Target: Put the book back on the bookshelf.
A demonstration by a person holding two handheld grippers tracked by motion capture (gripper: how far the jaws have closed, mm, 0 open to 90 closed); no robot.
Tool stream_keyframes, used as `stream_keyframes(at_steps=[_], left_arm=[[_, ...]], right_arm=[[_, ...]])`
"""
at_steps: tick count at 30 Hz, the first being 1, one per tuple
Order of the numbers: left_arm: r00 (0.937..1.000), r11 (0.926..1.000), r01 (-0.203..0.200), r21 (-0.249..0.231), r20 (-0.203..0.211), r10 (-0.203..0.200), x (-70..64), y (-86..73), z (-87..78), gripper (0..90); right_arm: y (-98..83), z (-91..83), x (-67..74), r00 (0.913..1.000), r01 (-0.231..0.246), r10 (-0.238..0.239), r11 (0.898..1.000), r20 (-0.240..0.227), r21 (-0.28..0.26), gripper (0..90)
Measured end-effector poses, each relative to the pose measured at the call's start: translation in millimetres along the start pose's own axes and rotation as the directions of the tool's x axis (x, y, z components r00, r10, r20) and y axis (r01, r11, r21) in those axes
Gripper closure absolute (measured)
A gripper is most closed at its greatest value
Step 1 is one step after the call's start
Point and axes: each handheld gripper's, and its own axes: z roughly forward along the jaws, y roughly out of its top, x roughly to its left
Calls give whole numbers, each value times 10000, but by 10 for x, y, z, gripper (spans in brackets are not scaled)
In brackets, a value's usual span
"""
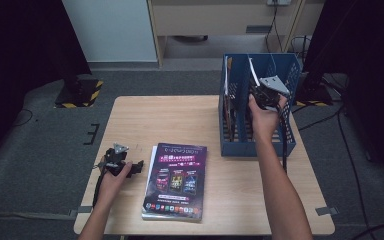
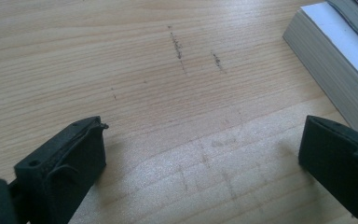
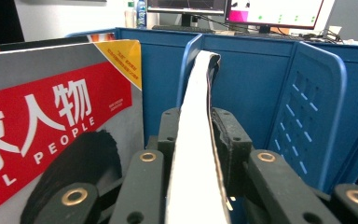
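Right tool (image 1: 261,92) sits inside the blue rack (image 1: 240,145) at the desk's (image 1: 130,115) far right. A magazine (image 3: 193,154) stands on edge between its jaws, which lie close along both faces; whether the pads press cannot be told. A red-covered magazine (image 3: 51,116) stands in the neighbouring slot. Left tool (image 1: 130,167) rests on the desk, jaws wide and empty, beside a stack (image 1: 177,180).

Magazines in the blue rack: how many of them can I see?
2. A red-cover magazine stands in the left compartment; a thin magazine stands between the jaws of the right gripper. Others may be hidden behind.
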Motion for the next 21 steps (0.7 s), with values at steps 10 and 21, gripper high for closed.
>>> stream_keyframes(at_steps=[10,21], left_arm=[[10000,10000,3,1,0,-3,0,0,0,0],[10000,10000,3,0,0,-3,0,0,0,0]], right_arm=[[9,-26,28,9998,-91,90,9999,-201,-41,691],[2,-43,41,9995,-147,146,9999,-270,-28,631]])
